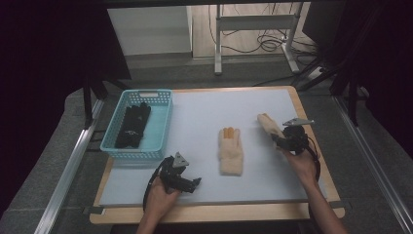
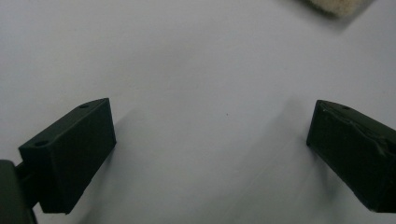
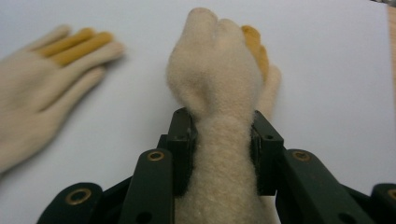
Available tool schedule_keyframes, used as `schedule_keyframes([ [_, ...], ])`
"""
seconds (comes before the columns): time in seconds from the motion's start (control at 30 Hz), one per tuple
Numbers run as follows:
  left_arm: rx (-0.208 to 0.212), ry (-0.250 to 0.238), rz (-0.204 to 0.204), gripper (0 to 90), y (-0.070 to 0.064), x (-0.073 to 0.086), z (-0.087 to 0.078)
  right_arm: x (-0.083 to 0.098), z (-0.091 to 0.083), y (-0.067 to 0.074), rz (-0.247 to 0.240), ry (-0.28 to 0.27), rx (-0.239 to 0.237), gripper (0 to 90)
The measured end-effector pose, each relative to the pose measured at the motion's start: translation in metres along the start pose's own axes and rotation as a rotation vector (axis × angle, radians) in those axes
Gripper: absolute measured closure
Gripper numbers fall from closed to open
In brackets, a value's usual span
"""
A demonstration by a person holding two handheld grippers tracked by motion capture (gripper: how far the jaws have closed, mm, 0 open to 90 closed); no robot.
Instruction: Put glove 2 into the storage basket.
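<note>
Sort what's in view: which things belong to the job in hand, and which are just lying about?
In the job: cream glove pinched in right gripper; matching cream glove flat on the mat; open left gripper.
Lying about: blue basket holding black gloves; floor cables.

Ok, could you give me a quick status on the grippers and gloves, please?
Right gripper shut on cream glove. Left gripper open. Second cream glove flat on table; nothing in the way.

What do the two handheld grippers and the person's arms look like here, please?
Both the left gripper and the right gripper are black, with blocky, flat-faced jaws on linkage arms pinned by round brass-coloured rivets. Each carries a grey three-cornered plate on top and trails a black cable. The forearms are bare, with no sleeves or gloves visible.
</note>
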State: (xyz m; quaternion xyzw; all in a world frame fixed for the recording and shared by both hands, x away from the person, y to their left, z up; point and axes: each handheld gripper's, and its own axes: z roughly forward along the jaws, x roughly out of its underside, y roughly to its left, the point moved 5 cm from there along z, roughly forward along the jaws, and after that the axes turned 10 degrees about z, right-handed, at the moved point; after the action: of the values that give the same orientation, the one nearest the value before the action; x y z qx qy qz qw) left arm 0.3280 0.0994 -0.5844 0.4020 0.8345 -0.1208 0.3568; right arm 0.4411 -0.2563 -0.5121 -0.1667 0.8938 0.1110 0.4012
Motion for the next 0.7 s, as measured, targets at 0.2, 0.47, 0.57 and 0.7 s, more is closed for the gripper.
schedule_keyframes([
  [0.2,0.000,0.000,0.001,1.6,0.000,0.000,0.000,0.020,-0.014,0.032,-0.035,0.006,-0.051,65.2],
  [0.47,0.000,-0.001,0.001,1.6,0.000,0.000,0.000,0.046,-0.006,0.049,-0.043,0.067,-0.106,37.2],
  [0.57,0.000,0.000,0.001,1.6,0.000,0.000,0.000,0.041,-0.014,0.048,-0.033,0.045,-0.145,33.8],
  [0.7,0.000,0.000,0.001,1.6,0.000,0.000,0.000,0.027,-0.030,0.043,-0.028,0.013,-0.168,33.2],
])
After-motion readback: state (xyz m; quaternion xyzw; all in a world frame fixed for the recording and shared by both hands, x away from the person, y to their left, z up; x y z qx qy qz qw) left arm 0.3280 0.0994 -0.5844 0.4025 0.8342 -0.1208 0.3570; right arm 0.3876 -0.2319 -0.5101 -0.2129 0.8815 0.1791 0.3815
